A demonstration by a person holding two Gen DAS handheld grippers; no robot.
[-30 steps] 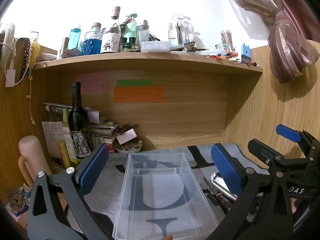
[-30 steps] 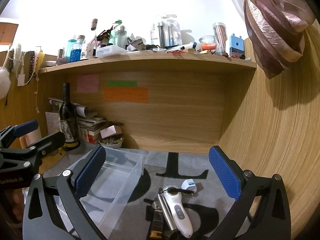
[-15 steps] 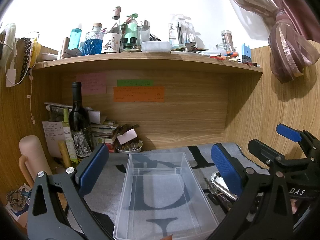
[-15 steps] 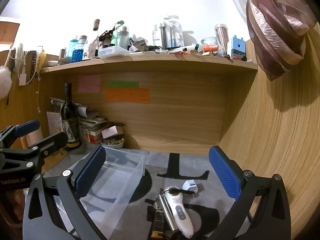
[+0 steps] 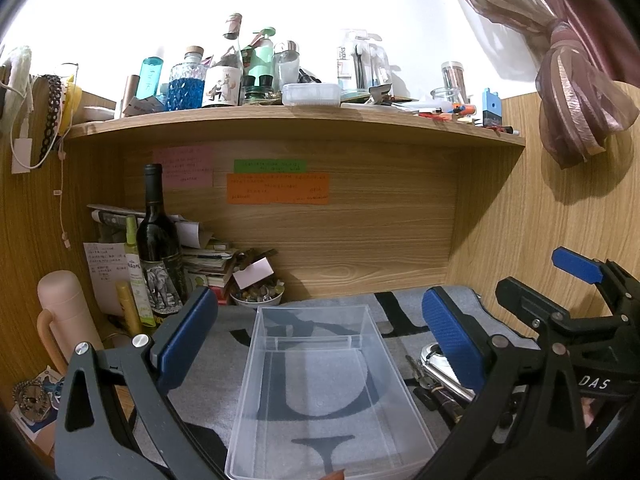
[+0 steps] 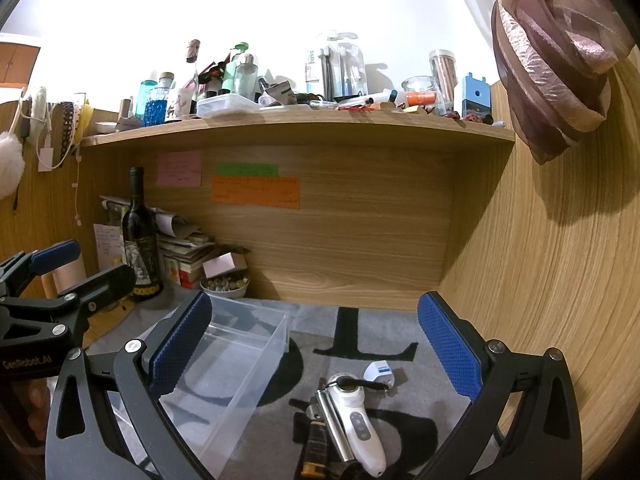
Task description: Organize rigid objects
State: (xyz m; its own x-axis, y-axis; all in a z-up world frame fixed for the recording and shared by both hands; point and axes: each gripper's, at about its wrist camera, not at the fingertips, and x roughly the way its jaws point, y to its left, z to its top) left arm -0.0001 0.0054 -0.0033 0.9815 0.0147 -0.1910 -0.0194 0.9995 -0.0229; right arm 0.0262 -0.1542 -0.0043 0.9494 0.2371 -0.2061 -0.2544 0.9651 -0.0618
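Nothing is sorted yet: the one clear rectangular plastic bin point(image 5: 328, 392) lies empty directly ahead of the left gripper point(image 5: 320, 336), whose jaws gape and hold nothing. Below the equally spread, empty right gripper point(image 6: 316, 348) wait one white handheld device point(image 6: 356, 420), one small white box point(image 6: 380, 372) and at least one dark tool point(image 6: 316, 444).

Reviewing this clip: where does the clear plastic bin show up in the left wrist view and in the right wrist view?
Left wrist: the clear plastic bin sits bottom centre, between the left claw's pads, lying on the grey mat.
Right wrist: the same bin is lower left, partly behind the right claw's left pad, left of the white handheld device.
Shared landmark: the dark wine bottle stands upright at the back left in both.
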